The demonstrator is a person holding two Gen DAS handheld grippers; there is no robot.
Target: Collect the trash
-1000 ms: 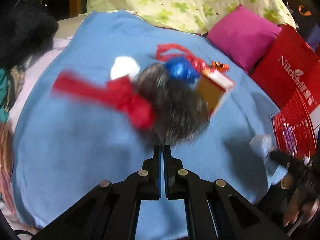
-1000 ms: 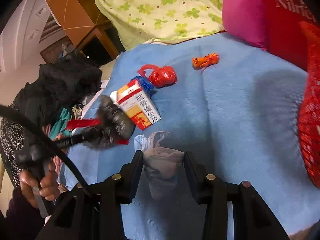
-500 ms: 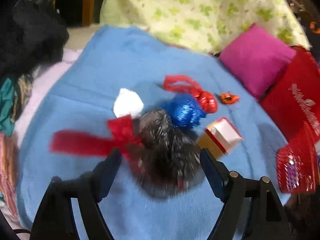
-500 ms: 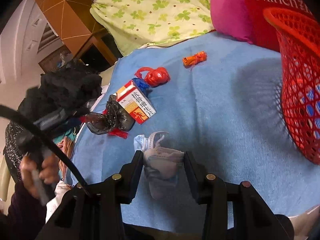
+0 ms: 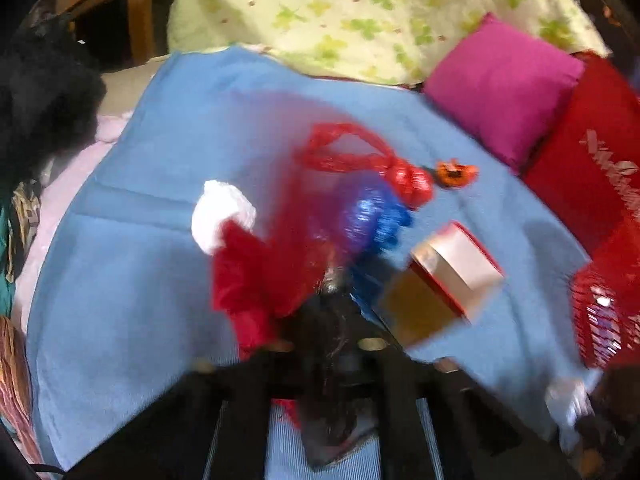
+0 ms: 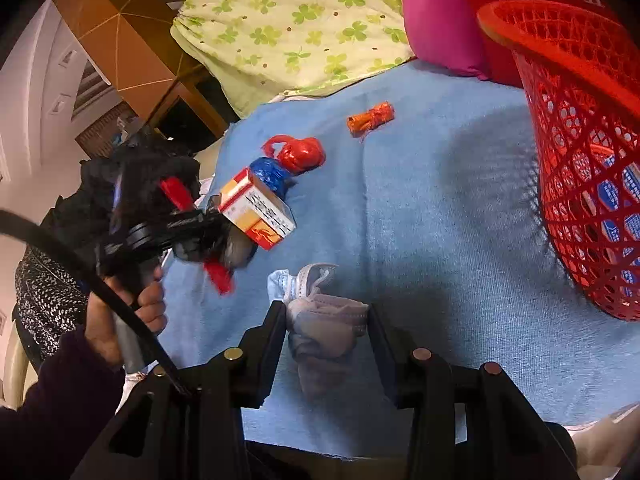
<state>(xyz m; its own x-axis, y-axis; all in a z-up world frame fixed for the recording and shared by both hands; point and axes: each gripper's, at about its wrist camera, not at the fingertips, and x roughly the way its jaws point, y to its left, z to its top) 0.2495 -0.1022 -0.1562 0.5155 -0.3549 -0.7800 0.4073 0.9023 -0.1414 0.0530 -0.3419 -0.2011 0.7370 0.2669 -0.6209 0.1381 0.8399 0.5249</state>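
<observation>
My left gripper (image 5: 328, 344) is shut on a black trash bag with red ties (image 5: 328, 380); it also shows in the right wrist view (image 6: 224, 240), held beside the carton. My right gripper (image 6: 326, 316) is shut on a crumpled pale face mask (image 6: 324, 320) above the blue blanket. On the blanket lie a red-and-white carton (image 5: 448, 276) (image 6: 260, 212), a blue foil wad (image 5: 372, 216) (image 6: 272, 172), a red bag (image 5: 400, 172) (image 6: 300, 152), an orange wrapper (image 5: 456, 172) (image 6: 370, 118) and a white wad (image 5: 220, 212).
A red mesh basket (image 6: 580, 128) stands at the right, with boxes inside; it shows in the left wrist view (image 5: 604, 320). A magenta cushion (image 5: 504, 84) and a red bag (image 5: 584, 168) lie behind. Dark clothes (image 5: 40, 92) pile at the left edge.
My left gripper opened around the black bag, then shut on it and is moving fast. My right gripper, still holding the mask, has drawn closer to the red basket.
</observation>
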